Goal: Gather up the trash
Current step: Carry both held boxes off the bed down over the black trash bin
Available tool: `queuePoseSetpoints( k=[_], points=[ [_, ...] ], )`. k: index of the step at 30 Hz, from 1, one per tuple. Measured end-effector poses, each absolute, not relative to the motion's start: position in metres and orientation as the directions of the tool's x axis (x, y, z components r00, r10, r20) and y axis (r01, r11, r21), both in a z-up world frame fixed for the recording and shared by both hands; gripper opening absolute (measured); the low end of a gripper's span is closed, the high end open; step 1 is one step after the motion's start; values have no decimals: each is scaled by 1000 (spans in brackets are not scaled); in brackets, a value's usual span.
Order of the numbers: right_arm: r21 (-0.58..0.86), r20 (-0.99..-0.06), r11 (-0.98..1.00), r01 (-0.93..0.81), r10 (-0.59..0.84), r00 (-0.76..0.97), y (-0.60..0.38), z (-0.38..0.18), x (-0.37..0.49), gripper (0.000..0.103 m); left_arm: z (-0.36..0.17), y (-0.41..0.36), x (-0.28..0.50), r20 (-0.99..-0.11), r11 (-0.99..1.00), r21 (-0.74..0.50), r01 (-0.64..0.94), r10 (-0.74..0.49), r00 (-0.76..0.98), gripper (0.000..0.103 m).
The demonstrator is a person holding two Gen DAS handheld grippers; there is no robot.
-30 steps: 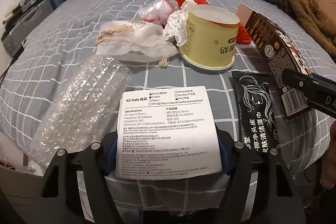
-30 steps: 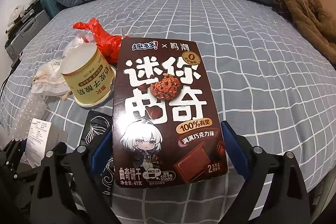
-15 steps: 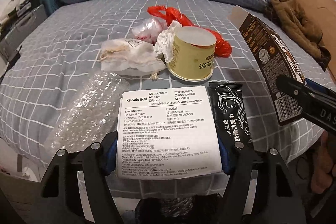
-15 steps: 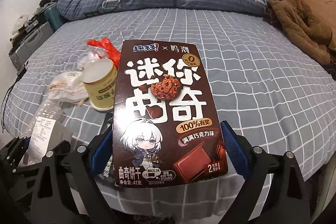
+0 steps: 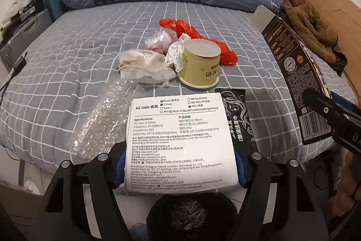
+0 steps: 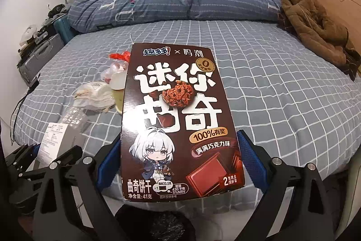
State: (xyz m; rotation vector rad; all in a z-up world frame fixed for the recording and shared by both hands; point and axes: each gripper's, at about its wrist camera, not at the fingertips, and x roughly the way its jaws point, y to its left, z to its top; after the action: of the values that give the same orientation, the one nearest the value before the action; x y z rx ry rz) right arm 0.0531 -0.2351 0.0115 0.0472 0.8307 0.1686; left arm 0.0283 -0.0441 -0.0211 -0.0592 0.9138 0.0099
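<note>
Both jaws pinching trash, white printed earphone box [image 5: 180, 141] left, brown cardboard cookie box [image 6: 180, 123] right, probably bin next.

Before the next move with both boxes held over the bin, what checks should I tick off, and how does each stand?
1. Left gripper shut on white earphone box: ok.
2. Right gripper shut on chocolate cookie box: ok.
3. Black trash bag directly below the white box: ok, its opening shows under the box.
4. Same bag below the cookie box in the right wrist view: ok, though only its rim shows.
5. Bag has room left: cannot tell.
6. Bed cleared: not ok; yellow cup, red plastic bag, bubble wrap and black wet-wipe sachet remain.
</note>
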Motion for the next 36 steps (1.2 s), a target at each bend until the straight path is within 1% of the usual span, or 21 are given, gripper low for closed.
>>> queuePoseSetpoints(
  k=[14,31,36],
  points=[
    [123,-717,981,-150,193,670,-231,26,-7,90,-10,-42,-23,-785,999,-44,-23,-21,619,70],
    [112,-745,973,-202,217,631,-210,13,-71,90,-19,-32,-81,-804,998,-58,-32,-28,595,70],
    [127,-760,969,-213,233,607,-207,5,-85,90,-27,-27,-96,-816,997,-59,-41,-25,577,70]
  ],
)
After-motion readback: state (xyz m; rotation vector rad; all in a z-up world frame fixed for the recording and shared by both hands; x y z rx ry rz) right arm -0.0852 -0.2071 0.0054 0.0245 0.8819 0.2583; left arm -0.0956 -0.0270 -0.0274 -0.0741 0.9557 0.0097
